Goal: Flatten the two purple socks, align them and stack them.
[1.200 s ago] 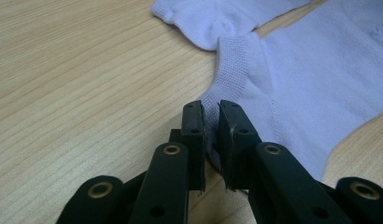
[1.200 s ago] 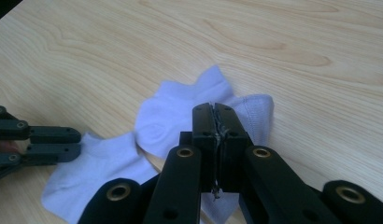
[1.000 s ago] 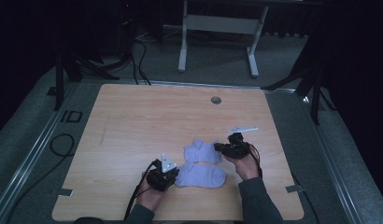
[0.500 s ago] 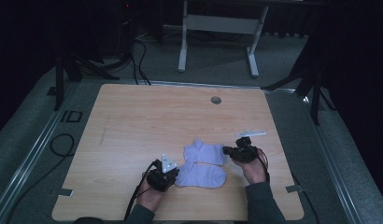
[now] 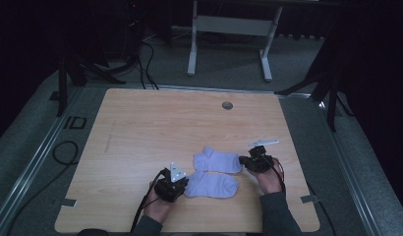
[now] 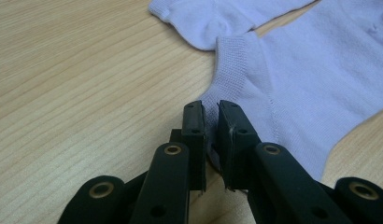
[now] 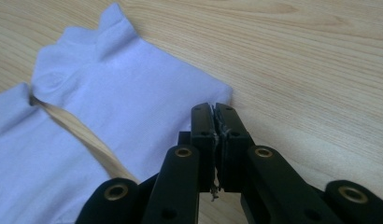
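The left gripper [image 6: 210, 112] pinches the near sock's [image 5: 212, 185] cuff; the right gripper [image 7: 214, 114], at three o'clock, is clenched beside the far sock [image 5: 220, 160]. Thin fabric may slip free if pulled sideways.

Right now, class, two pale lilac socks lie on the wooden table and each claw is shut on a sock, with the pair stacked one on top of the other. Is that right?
Not quite: the socks are not stacked. In the high view the far sock and the near sock lie side by side on the table, overlapping only slightly at one end. The left claw and right claw are each shut on a sock.
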A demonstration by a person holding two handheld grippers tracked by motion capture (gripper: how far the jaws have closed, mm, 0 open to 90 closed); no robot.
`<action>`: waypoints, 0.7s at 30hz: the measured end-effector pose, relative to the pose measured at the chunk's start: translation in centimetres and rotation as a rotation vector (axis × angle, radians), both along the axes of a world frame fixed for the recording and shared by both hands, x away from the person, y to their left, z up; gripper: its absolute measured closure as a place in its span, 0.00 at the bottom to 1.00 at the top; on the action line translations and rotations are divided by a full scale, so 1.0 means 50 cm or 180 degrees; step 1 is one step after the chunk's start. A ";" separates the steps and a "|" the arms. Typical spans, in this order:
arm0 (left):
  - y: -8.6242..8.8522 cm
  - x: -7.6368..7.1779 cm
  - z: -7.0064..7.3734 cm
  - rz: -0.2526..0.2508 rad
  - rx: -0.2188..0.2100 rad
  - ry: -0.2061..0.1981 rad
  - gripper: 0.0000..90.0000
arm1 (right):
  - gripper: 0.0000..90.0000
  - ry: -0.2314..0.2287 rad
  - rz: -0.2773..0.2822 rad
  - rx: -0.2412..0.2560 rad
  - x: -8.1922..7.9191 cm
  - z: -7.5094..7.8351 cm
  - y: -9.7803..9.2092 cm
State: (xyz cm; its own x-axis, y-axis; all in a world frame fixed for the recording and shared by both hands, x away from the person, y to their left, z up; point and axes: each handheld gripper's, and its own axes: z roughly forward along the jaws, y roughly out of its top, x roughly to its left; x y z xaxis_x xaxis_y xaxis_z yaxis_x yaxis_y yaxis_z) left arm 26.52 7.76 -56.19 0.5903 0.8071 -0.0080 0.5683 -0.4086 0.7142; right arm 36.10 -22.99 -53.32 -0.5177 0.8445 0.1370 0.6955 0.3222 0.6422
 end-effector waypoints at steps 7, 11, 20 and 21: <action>0.000 -0.003 0.001 -0.0047 -0.0016 0.0033 0.91 | 0.96 0.0013 -0.0006 -0.0083 0.002 -0.007 0.001; -0.001 -0.004 0.001 -0.0076 -0.0015 0.0040 0.91 | 0.96 0.0014 -0.0007 -0.0145 0.003 -0.010 0.002; 0.005 -0.001 0.000 -0.0158 -0.0051 0.0007 0.85 | 0.79 0.0033 -0.0088 -0.0278 0.006 -0.010 -0.014; 0.005 -0.001 0.001 -0.0176 -0.0069 -0.0002 0.84 | 0.75 0.0006 -0.0093 -0.0263 0.006 -0.007 -0.017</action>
